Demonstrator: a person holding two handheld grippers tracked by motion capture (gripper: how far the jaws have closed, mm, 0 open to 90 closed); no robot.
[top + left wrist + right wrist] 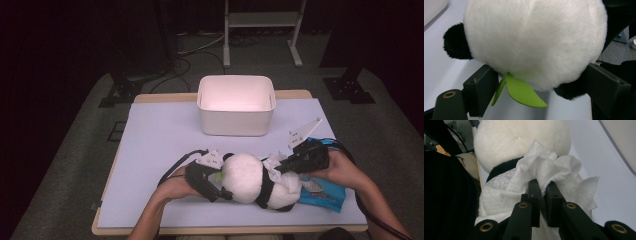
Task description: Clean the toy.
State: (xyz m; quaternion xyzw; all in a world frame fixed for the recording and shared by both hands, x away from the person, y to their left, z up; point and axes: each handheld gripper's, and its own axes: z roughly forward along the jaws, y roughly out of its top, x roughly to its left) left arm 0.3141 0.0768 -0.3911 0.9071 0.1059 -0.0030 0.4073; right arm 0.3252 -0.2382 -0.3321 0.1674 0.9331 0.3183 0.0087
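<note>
Light falls from above onto the pale surface (165, 135), leaving the surrounding room nearly black. The white bin (236, 104) glows slightly overexposed (pinkish inside). Both gripper views are soft close up, with dark, shadowed corners.

Lab/studio: dark surround, floor cables (197, 50), metal stand (262, 30).

- The plush panda (252, 181) lies on the table (160, 140) near its front edge — head to the left.
- The left gripper (216, 186) sits at the panda's left, its head between the jaws.
- The right gripper (280, 167) is at its right, pinching a wipe (544, 170) against the body.
- A wipes packet (325, 192) lies right of the panda (partly under the right hand).
- The bin (236, 105) stands behind, towards the far edge.
</note>
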